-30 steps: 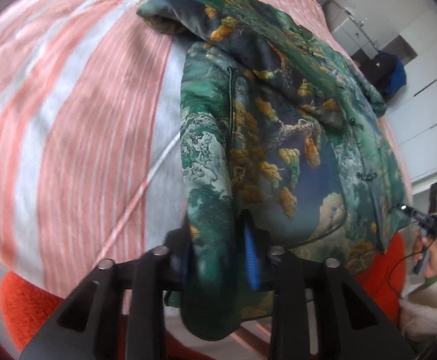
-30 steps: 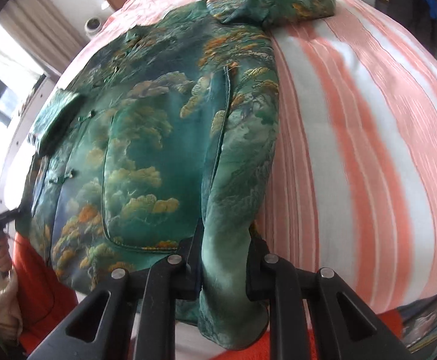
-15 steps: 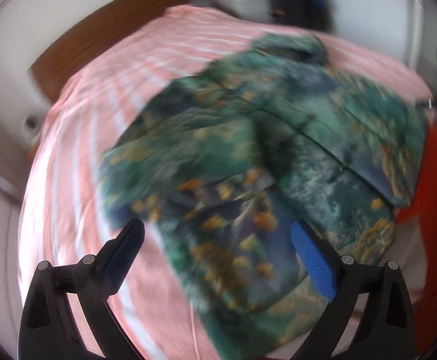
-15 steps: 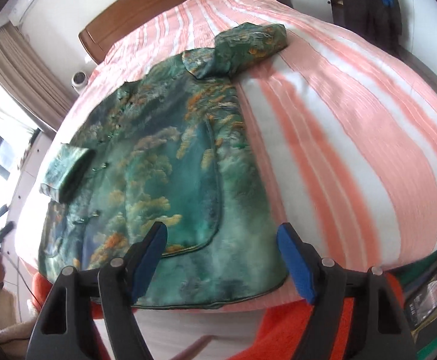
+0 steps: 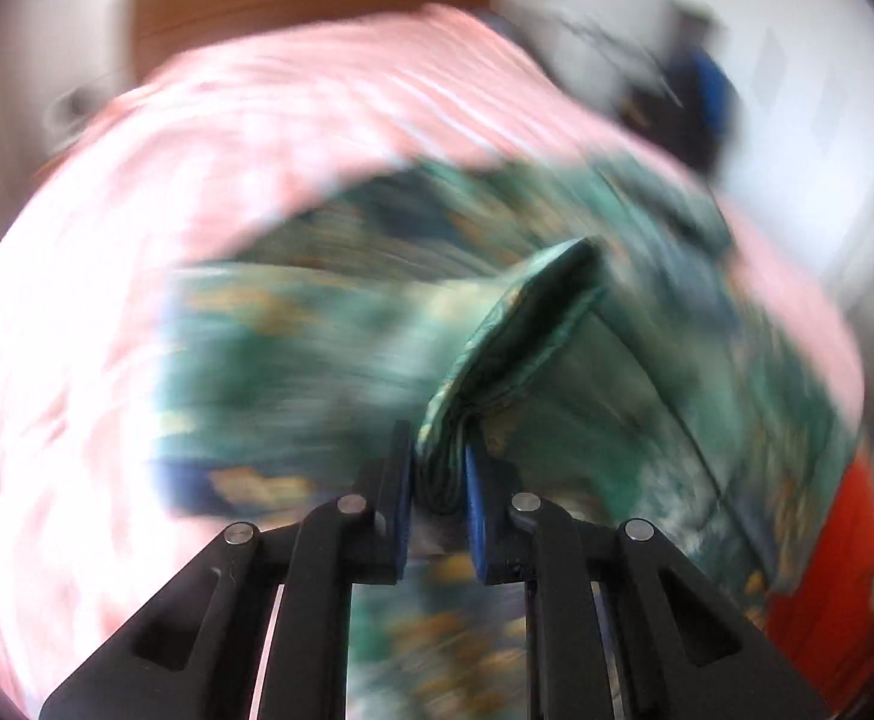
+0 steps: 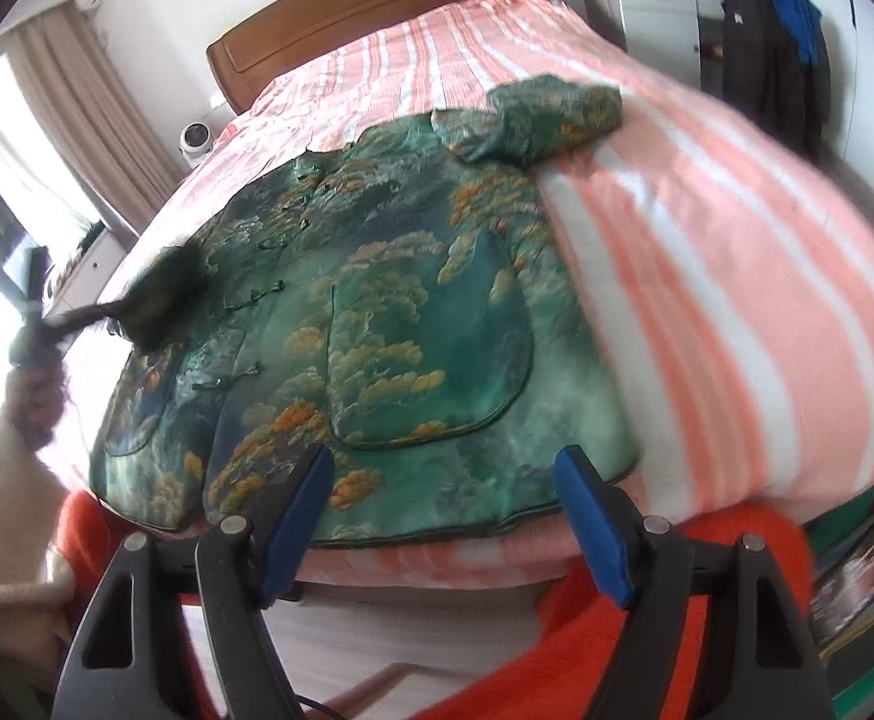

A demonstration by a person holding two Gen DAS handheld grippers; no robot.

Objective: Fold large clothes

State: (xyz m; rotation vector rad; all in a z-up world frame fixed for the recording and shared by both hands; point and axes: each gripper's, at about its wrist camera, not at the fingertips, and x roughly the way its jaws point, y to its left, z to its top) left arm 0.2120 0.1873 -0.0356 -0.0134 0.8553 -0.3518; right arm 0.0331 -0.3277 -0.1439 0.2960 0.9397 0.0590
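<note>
Bed (image 6: 707, 192) with pink-striped cover carries green jacket (image 6: 425, 312), spread flat, front up. Our left tool (image 5: 440, 480) clamps sleeve cuff (image 5: 515, 324); right tool (image 6: 443, 516) gapes empty above hem. We judge sleeve fold-in underway; next: carry cuff across chest, release.

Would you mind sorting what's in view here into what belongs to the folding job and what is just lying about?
Part of the job:
- green patterned jacket
- left gripper, shut on a fold of it
- right gripper, open
- striped bed

Just lying about:
- dark coat
- white cabinet
- curtain
</note>
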